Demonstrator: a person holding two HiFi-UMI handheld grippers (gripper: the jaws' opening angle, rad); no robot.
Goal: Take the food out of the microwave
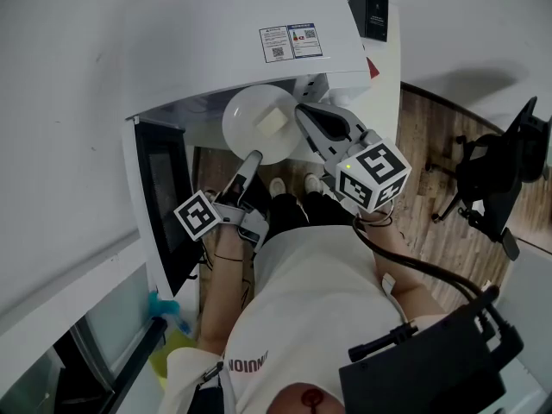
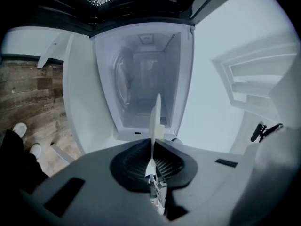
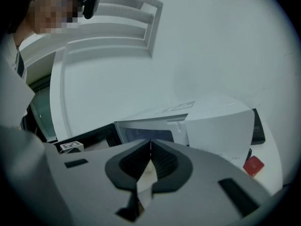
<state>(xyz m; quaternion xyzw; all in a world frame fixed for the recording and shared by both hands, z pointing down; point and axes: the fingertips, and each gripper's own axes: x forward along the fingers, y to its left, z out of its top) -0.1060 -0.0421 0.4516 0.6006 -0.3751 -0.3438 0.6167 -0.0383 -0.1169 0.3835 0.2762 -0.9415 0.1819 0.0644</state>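
A round white plate (image 1: 244, 121) is pinched by the left claw (image 1: 255, 156) before the open white microwave (image 1: 233, 50), beside its dark door (image 1: 164, 188) and the pressed-together right claw (image 1: 303, 112).

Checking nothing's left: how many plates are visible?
1: plate with food, held by left tongs and right tongs before the open microwave; part of its cavity is hidden.

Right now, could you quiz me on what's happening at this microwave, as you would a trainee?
1. True or false: the white plate is bare.
2. The left gripper clamps: A the plate's rim, B a cup, C the door handle.
3. Fill in: the microwave's door stands ___.
Key: 1 false, a pale square piece of food lies on it; 2 A; 3 open.
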